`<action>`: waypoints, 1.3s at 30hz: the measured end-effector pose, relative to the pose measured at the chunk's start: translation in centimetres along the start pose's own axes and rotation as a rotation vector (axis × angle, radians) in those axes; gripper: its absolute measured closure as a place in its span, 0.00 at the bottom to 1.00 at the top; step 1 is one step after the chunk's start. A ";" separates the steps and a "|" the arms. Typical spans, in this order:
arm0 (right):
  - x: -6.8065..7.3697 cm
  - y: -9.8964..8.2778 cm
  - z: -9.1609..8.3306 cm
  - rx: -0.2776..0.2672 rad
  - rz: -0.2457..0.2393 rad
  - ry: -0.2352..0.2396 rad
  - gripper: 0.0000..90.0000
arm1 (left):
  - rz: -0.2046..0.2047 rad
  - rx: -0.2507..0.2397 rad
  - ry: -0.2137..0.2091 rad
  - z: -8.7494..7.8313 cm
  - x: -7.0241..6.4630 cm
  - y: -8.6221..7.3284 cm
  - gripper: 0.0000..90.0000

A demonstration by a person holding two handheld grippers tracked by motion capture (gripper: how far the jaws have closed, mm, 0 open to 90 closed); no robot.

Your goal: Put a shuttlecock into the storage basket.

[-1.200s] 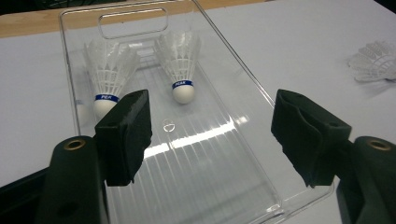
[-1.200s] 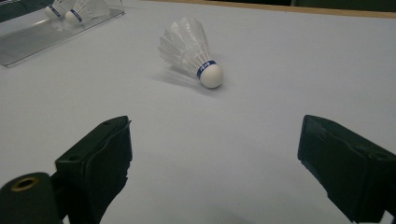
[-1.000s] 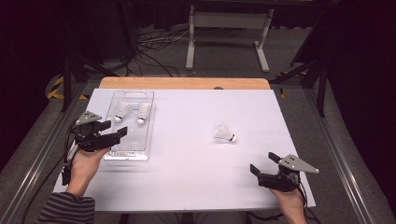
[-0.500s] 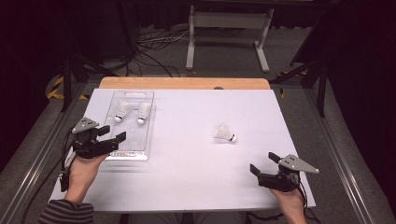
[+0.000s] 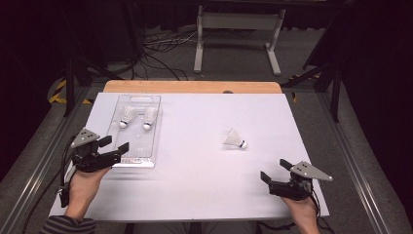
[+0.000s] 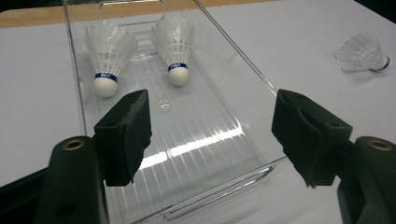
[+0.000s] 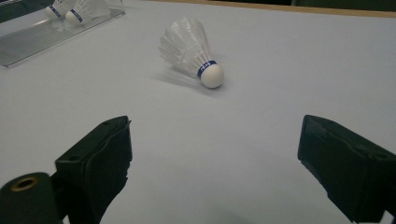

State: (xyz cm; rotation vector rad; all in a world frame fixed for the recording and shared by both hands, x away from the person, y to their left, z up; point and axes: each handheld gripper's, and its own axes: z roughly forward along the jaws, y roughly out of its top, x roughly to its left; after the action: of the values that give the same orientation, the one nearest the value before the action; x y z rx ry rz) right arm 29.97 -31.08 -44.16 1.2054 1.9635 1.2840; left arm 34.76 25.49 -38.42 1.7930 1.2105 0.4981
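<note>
Your left hand-held gripper [image 5: 114, 146] sits at the near left of the tabletop [image 5: 195, 185], its jaws spread wide with nothing between them. It hovers over the near end of the clear plastic tray [image 5: 141, 146], and in the left gripper view the two black jaws frame the tray's ribbed floor [image 6: 196, 135].

Two shuttlecocks lie side by side at the far end of that tray, cork heads pointing toward you: the left shuttlecock [image 5: 127, 116] and the right shuttlecock [image 5: 149, 117]. Both carry a blue band just above the cork, clear in the left gripper view.

Your right hand-held gripper [image 5: 276, 170] rests at the near right of the tabletop, jaws also wide apart and empty.

The loose shuttlecock [image 5: 234, 139] lies on its side on the bare tabletop, right of centre, well apart from the tray and beyond your right hand-held gripper. In the right gripper view its cork points toward the near right, feathers toward the far left.
</note>
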 end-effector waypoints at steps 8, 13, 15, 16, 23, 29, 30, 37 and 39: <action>0.0 0.0 0.0 0.002 -0.002 0.001 0.12 | 0.005 -0.008 -0.005 -0.2 -0.3 -1.0 0.32; 0.0 0.0 0.0 0.002 -0.001 0.001 0.12 | 0.002 -0.027 -0.006 -0.6 -0.4 -1.6 0.32; 0.0 0.0 0.0 0.001 -0.002 0.001 0.12 | 0.004 -0.032 -0.004 -0.7 -0.3 -1.8 0.32; 0.0 0.0 0.0 0.001 -0.002 0.001 0.12 | 0.007 -0.036 -0.005 -0.8 -0.3 -1.9 0.32; 0.1 0.0 0.0 0.002 0.000 -0.001 0.12 | 0.000 -0.050 -0.001 -1.0 -0.2 -2.9 0.30; 0.1 0.0 0.0 0.002 -0.001 -0.001 0.12 | 0.001 -0.069 -0.001 -1.3 -0.2 -3.5 0.29; 0.1 0.0 0.0 0.002 -0.001 -0.001 0.12 | 0.000 -0.079 -0.002 -1.4 -0.2 -3.6 0.29; 0.0 0.0 0.0 0.000 -0.002 0.000 0.12 | 0.003 -0.086 -0.005 -1.5 -0.5 -4.2 0.28; 0.0 0.0 0.0 0.000 -0.001 -0.002 0.12 | 0.006 -0.087 -0.005 -1.5 -0.6 -4.4 0.28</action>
State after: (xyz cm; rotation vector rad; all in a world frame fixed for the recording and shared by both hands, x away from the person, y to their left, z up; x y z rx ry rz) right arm 29.98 -31.04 -44.15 1.2053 1.9624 1.2826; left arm 31.08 26.23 -41.23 1.7238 1.1630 0.5412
